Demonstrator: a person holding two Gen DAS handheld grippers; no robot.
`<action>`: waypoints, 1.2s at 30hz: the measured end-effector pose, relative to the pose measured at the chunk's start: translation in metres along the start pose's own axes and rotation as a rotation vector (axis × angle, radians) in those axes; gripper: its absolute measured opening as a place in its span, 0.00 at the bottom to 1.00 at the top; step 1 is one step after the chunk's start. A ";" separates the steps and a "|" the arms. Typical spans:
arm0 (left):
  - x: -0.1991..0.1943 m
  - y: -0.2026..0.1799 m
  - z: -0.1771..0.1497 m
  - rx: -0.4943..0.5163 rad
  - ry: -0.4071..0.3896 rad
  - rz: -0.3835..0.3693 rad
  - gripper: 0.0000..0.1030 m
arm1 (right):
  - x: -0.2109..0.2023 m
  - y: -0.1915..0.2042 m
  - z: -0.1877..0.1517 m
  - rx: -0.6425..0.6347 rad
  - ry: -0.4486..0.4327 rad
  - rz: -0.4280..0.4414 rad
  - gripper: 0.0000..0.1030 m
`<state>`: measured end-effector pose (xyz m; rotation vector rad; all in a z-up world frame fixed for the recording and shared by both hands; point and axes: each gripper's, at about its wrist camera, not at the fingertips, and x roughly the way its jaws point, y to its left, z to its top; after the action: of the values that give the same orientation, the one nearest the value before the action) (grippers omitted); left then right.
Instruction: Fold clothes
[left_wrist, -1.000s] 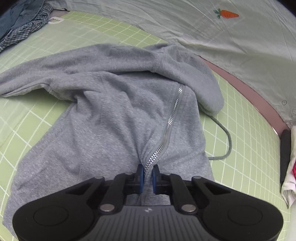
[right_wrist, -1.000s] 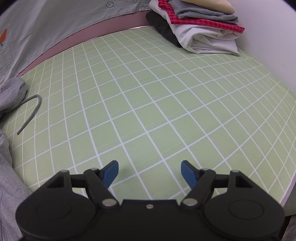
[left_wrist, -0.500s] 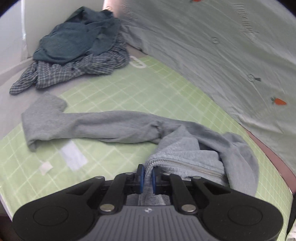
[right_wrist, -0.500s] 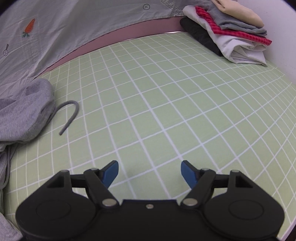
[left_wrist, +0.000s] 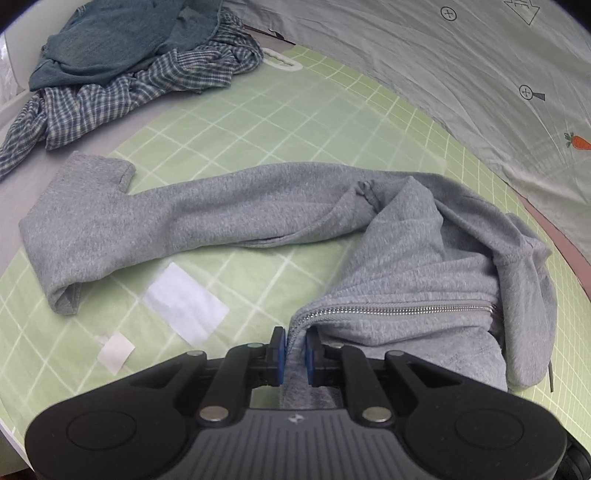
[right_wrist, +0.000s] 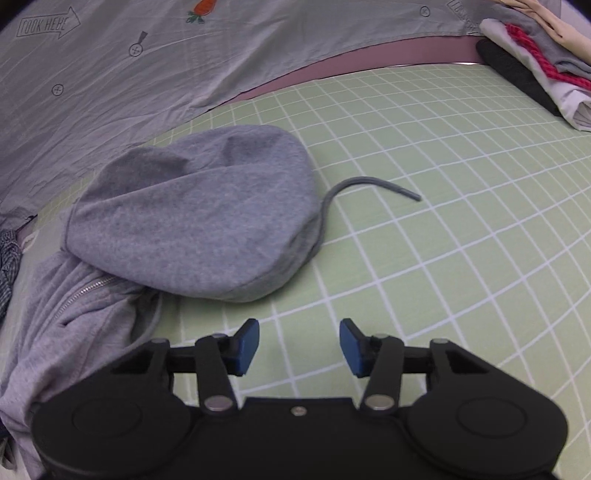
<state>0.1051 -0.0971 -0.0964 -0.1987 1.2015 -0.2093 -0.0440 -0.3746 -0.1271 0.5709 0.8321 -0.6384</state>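
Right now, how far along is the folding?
Done: a folded stack sits at the mat's far corner. In hand: the left gripper, opening slightly, pinches the grey hoodie by its zipper edge; right gripper closing, empty. Left: the hoodie, plus the crumpled pile.

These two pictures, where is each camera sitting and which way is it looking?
Left wrist view: sits on the left gripper, looking forward and down along its fingers at the grey hoodie, whose zipper edge the fingers pinch; they are easing open.
Right wrist view: sits on the right gripper, looking down at the green grid mat and the hoodie's hood; fingers apart, closing on nothing.
Shared: the same hoodie, the mat and the carrot-print sheet.
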 end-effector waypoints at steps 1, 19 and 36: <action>0.001 0.003 0.002 -0.003 0.012 -0.014 0.14 | 0.002 0.005 0.002 -0.004 -0.002 0.004 0.46; -0.049 0.007 0.081 -0.120 0.014 -0.128 0.52 | 0.008 -0.001 0.028 0.061 -0.013 -0.068 0.55; 0.071 0.003 0.110 0.131 -0.002 0.202 0.50 | 0.062 0.003 0.079 0.108 0.041 -0.020 0.49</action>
<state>0.2327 -0.1089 -0.1232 0.0373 1.1930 -0.1104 0.0285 -0.4440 -0.1334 0.6764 0.8458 -0.6949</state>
